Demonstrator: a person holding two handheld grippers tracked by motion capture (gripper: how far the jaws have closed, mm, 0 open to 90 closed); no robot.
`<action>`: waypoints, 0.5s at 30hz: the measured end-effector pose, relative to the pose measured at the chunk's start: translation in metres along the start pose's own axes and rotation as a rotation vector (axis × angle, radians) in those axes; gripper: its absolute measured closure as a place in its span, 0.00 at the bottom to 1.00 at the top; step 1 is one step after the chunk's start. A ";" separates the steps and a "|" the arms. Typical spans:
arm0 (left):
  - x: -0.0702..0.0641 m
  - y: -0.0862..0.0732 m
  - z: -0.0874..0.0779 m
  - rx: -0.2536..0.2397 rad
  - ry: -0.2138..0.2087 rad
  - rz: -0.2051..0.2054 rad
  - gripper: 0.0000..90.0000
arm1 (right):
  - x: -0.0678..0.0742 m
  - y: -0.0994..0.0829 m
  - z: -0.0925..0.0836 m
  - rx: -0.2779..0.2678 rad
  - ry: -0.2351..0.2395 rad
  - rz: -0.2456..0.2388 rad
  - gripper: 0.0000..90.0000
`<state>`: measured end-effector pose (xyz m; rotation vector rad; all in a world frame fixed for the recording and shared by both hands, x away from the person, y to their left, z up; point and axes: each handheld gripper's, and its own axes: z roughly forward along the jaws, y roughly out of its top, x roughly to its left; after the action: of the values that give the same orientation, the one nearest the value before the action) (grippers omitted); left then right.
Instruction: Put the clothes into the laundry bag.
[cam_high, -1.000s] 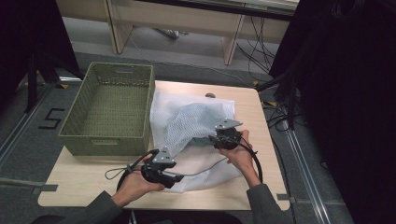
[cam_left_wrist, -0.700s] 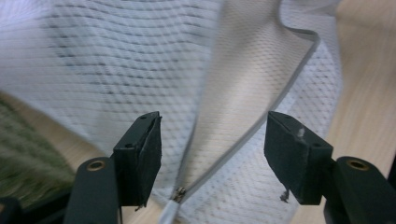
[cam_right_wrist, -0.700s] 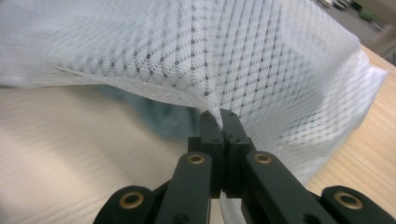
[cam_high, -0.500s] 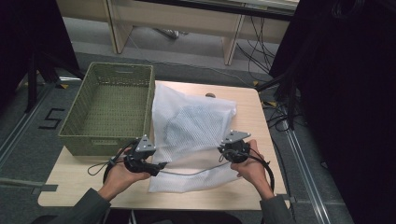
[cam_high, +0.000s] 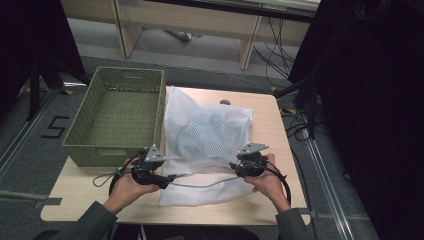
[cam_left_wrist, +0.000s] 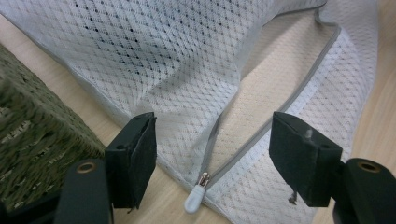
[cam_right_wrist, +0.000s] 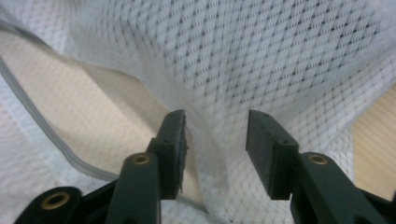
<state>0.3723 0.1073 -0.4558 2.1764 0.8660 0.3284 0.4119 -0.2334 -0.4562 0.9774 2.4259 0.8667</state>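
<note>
A white mesh laundry bag (cam_high: 207, 137) with bluish cloth inside lies on the wooden table (cam_high: 80, 200), its zipped edge toward me. My left gripper (cam_high: 166, 177) is at the bag's near left corner. In the left gripper view its jaws (cam_left_wrist: 212, 154) have just been opening and stand wide, with the white zip pull (cam_left_wrist: 195, 199) and grey zip tape (cam_left_wrist: 299, 88) lying on the table between them, untouched. My right gripper (cam_high: 234, 166) is at the near right edge. Its jaws (cam_right_wrist: 215, 140) have just been opening; a loose fold of mesh (cam_right_wrist: 280, 60) stands between the pads, not pinched.
A green woven basket (cam_high: 117, 112), with nothing in it, stands on the table's left side, right beside the bag; its corner (cam_left_wrist: 32, 140) is close to my left jaw. A small dark spot (cam_high: 225, 102) marks the table's far edge.
My hands moved apart and toward me, spreading the bunched bag. The bag has since sunk flat onto the table, and the right jaws have let go of the mesh.
</note>
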 end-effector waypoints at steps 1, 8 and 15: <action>0.000 0.000 -0.001 -0.004 0.002 -0.009 0.35 | 0.001 0.001 0.000 -0.004 0.002 0.008 0.59; 0.004 -0.002 -0.006 -0.062 -0.021 -0.080 0.31 | -0.002 0.008 -0.012 -0.091 0.039 0.124 0.45; 0.005 -0.004 -0.008 -0.093 -0.070 -0.115 0.23 | -0.009 0.009 -0.024 -0.177 0.081 0.215 0.38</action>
<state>0.3705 0.1173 -0.4529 2.0312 0.9148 0.2292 0.4096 -0.2443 -0.4313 1.1693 2.2898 1.1949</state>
